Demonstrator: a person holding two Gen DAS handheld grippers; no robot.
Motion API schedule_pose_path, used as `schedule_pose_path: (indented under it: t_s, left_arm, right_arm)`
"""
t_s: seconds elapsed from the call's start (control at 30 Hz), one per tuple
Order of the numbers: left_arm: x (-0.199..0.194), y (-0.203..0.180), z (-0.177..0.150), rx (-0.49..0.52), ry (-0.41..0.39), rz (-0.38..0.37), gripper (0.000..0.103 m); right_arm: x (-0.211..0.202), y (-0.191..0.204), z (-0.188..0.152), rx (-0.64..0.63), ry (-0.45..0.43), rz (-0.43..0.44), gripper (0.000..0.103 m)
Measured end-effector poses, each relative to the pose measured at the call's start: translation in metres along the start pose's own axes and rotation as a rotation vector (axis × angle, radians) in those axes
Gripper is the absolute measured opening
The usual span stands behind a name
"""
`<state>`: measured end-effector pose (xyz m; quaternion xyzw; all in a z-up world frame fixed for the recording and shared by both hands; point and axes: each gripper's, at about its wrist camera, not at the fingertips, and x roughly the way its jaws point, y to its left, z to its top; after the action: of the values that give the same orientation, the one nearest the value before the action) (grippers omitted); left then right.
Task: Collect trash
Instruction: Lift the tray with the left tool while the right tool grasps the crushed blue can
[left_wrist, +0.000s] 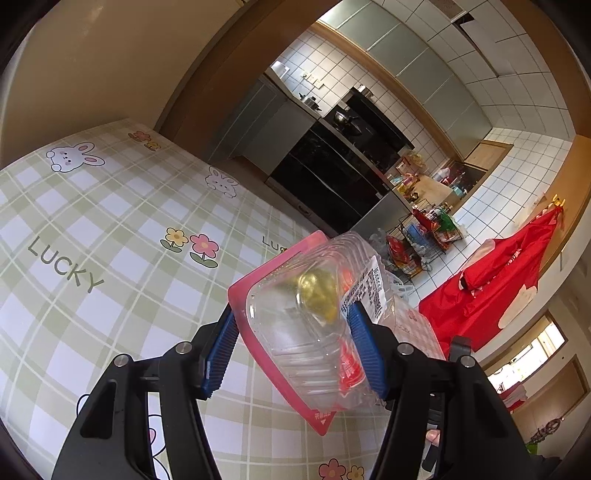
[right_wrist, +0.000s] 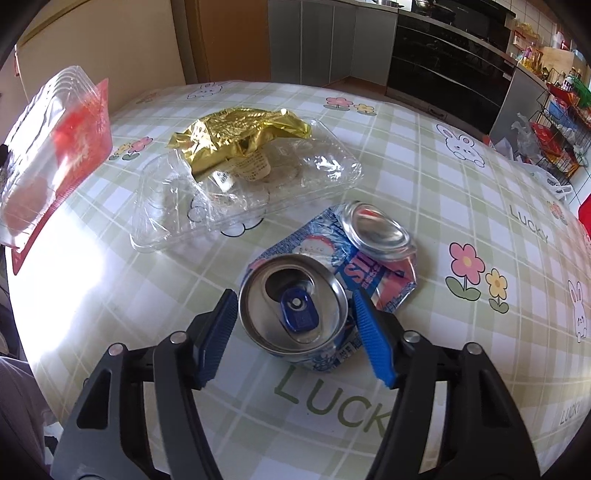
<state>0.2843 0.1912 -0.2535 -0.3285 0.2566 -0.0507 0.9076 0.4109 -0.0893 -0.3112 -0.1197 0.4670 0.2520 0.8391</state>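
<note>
My left gripper (left_wrist: 291, 310) is shut on a clear plastic box with a pink lid (left_wrist: 295, 343), held tilted above the checked tablecloth (left_wrist: 92, 221). The same box (right_wrist: 48, 155) shows at the left edge of the right wrist view. A crushed blue and white drink can (right_wrist: 295, 306) lies on the table, its opened top facing the camera. My right gripper (right_wrist: 294, 295) points down over it, with both blue pads against its sides. Behind the can lies a flat clear plastic tray (right_wrist: 325, 170) with a crumpled gold foil wrapper (right_wrist: 236, 144) on it.
The round table (right_wrist: 480, 206) has a green checked cloth with rabbits and flowers. Beyond it stand kitchen cabinets with a black oven (right_wrist: 443, 66) and a wire rack of packets (right_wrist: 557, 122). A red cloth (left_wrist: 491, 295) hangs at the right.
</note>
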Motion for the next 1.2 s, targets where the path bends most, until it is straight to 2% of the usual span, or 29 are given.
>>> schedule_pose_path:
  t_s: [0.1,0.5,0.8,1.2]
  left_arm:
    - [-0.002,0.0,-0.001,-0.004,0.001,0.005,0.059]
    - [-0.024,-0.005,-0.007,-0.006,0.018,0.039,0.059]
    - [-0.059,-0.019,-0.01,0.012,0.006,0.048,0.059]
    - [-0.122,-0.059,-0.017,0.064,-0.021,0.005,0.059]
  right_arm:
    - [-0.001,0.002,-0.001,-0.023,0.001,-0.016,0.057]
    - [-0.04,0.004,-0.008,0.022,-0.064,-0.017,0.057]
    - [-0.093,0.014,-0.02,0.052,-0.123,-0.011,0.057]
    - [-0.179,0.045,-0.047,0.063,-0.218,0.006,0.057]
